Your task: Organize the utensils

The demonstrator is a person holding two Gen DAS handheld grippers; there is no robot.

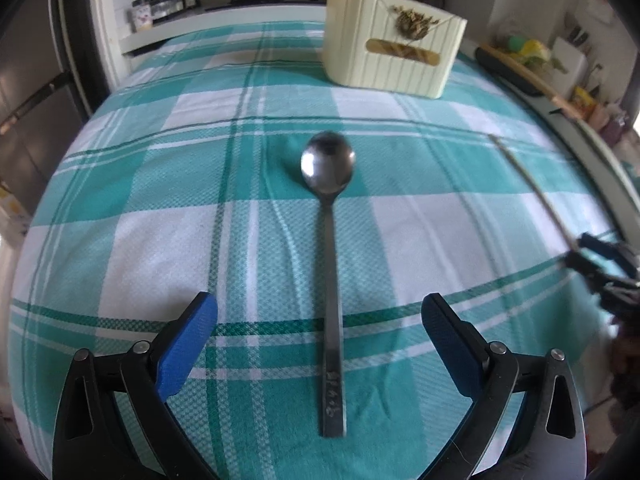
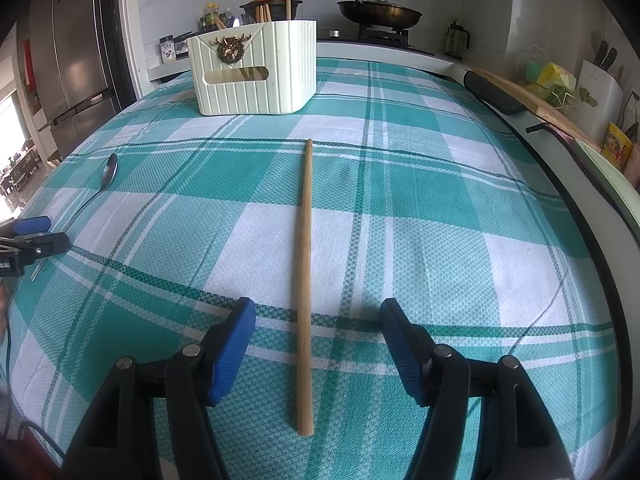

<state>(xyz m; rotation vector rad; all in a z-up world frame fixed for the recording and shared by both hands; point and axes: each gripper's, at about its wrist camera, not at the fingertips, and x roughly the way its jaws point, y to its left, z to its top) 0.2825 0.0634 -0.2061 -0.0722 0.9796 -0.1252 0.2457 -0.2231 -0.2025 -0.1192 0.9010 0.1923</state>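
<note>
A steel spoon point(image 1: 332, 264) lies on the teal checked cloth, its handle running back between the open fingers of my left gripper point(image 1: 320, 312). It also shows far left in the right wrist view point(image 2: 107, 176). A wooden chopstick point(image 2: 304, 280) lies lengthwise between the open fingers of my right gripper point(image 2: 318, 316); it also shows blurred in the left wrist view point(image 1: 532, 188). A cream utensil box point(image 1: 390, 44) stands at the far side of the table point(image 2: 250, 72) with chopsticks and a spoon in it. Both grippers are low over the cloth and empty.
The table's right edge point(image 2: 580, 216) runs beside a counter with a cutting board point(image 2: 532, 100) and knife block. A stove with pans point(image 2: 380, 12) is behind the box. A fridge point(image 2: 76, 48) stands at the left. The left gripper point(image 2: 28, 236) sits at the right view's left edge.
</note>
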